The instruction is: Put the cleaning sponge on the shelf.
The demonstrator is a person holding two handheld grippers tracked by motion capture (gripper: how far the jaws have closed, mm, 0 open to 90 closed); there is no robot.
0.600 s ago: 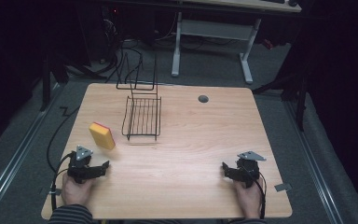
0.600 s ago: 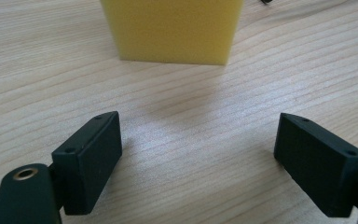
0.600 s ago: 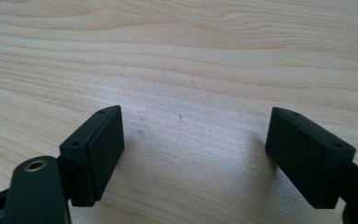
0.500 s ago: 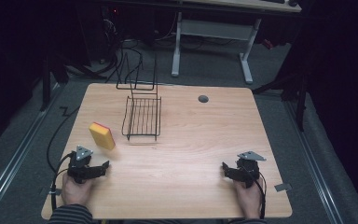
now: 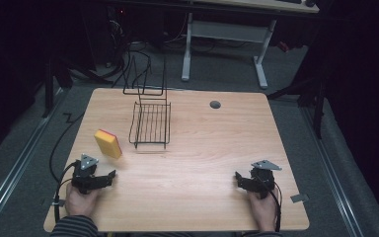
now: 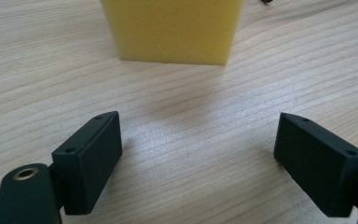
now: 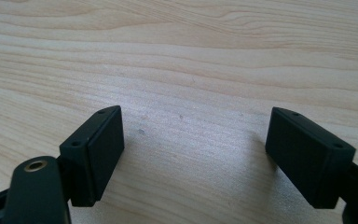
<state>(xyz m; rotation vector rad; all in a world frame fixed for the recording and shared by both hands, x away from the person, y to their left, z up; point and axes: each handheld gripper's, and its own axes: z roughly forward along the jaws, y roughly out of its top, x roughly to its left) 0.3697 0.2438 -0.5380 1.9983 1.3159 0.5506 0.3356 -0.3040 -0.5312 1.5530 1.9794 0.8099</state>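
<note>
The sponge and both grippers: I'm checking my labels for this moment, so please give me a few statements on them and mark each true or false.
1. The left gripper is open, with bare wood between its jaws. True.
2. The yellow sponge lies inside the wire rack. False: it lies on the table to the left of the rack, apart from it.
3. The right gripper is shut on the sponge. False: it is open and holds nothing.
4. The sponge lies ahead of the left gripper, untouched by its jaws. True.
5. The rack holds dishes. False: it is empty.
</note>
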